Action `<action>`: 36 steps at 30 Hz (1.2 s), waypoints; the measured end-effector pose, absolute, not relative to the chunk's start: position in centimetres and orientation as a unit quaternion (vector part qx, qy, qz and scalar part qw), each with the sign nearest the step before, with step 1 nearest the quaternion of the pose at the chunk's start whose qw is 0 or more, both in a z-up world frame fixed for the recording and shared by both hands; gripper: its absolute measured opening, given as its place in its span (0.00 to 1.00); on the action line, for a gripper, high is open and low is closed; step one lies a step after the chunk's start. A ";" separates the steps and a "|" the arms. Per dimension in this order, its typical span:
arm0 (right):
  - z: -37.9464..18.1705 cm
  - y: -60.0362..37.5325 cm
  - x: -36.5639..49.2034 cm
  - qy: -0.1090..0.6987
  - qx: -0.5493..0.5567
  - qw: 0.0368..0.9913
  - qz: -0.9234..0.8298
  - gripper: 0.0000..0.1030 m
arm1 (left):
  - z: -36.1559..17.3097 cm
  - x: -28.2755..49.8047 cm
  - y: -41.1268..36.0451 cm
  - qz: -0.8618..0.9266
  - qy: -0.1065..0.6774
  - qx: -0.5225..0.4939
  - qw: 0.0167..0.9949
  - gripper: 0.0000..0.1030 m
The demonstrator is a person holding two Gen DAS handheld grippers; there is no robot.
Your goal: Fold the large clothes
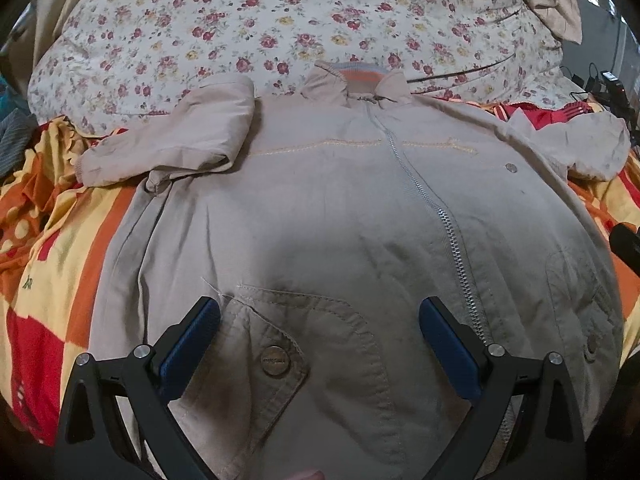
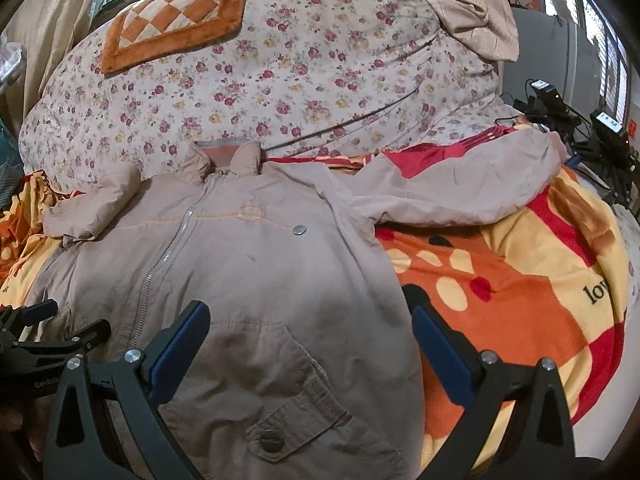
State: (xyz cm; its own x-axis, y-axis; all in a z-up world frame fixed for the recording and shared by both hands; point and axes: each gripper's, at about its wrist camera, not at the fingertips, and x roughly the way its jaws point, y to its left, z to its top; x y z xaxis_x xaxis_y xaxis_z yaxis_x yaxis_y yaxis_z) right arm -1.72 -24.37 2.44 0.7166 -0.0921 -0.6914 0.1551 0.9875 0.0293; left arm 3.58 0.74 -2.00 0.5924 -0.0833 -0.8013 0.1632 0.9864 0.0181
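While the beige jacket (image 1: 340, 208) lies front-up and zipped on the orange-yellow blanket (image 2: 520, 280), both your grippers hang over its lower half holding nothing: left gripper (image 1: 320, 332) jaws spread above the buttoned pocket (image 1: 276, 356), right gripper (image 2: 310, 332) jaws spread over the jacket's side edge.

The left wrist view looks forward from low and close above the jacket (image 1: 340, 208), over its lower front toward the collar. The right wrist view looks the same way from further right, over the jacket's edge and the blanket (image 2: 520, 288). Both views share the jacket and the floral quilt (image 1: 280, 28).
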 end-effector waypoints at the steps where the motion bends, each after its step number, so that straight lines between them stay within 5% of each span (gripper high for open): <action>1: 2.4 -24.3 -1.8 0.372 0.043 0.925 -0.068 0.99 | -2.0 3.6 0.8 -0.069 0.446 0.044 0.891 0.89; 36: 0.9 -24.2 -1.1 0.406 0.026 0.910 -0.083 0.99 | -2.4 3.6 1.1 -0.058 0.450 0.047 0.890 0.89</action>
